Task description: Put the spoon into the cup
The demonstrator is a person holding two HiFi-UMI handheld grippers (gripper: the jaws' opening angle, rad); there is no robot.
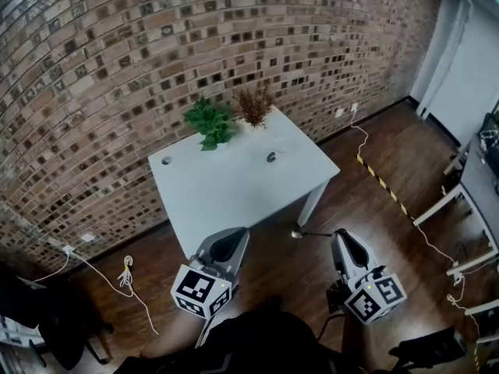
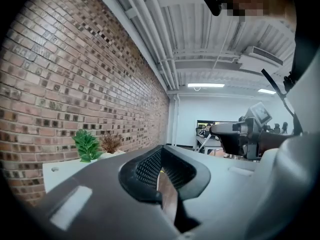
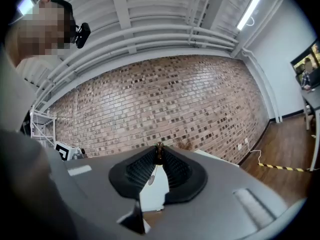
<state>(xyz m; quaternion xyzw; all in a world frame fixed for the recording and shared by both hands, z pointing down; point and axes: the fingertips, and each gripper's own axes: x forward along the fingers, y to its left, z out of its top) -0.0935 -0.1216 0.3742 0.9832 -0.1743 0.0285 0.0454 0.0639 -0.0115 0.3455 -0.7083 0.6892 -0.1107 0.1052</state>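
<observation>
A brick wall (image 1: 93,68) backs a room with a dark wooden floor (image 1: 374,201). A white table (image 1: 234,193) stands against the wall, carrying a green plant (image 1: 209,121) and a dried brown plant (image 1: 253,104) at its far edge. A person stands short of the table with a gripper in each hand, both pointing level toward it. The right gripper (image 1: 340,237) is clenched on the thin handle of a metal spoon (image 1: 306,234), whose bowl sticks out past the jaw tips over the floor, just short of the table's near corner. The left gripper (image 1: 229,238) has its jaws drawn together with nothing between them. A small dark round object (image 1: 271,157) sits on the table near the dried plant. It is likely the cup, though it is too small to be sure. The spoon is therefore well apart from the cup, and the carry is the step in hand. To do it well, the grip probably needs to stay firm so the slim handle does not pivot. The spoon should be brought above the cup's mouth, tipped bowl-down and lowered inside before the jaws let go, while the empty left gripper could steady the cup. No brand, label or readable writing appears. The only print is the black-and-white square markers (image 1: 201,289) on the gripper cubes.
</observation>
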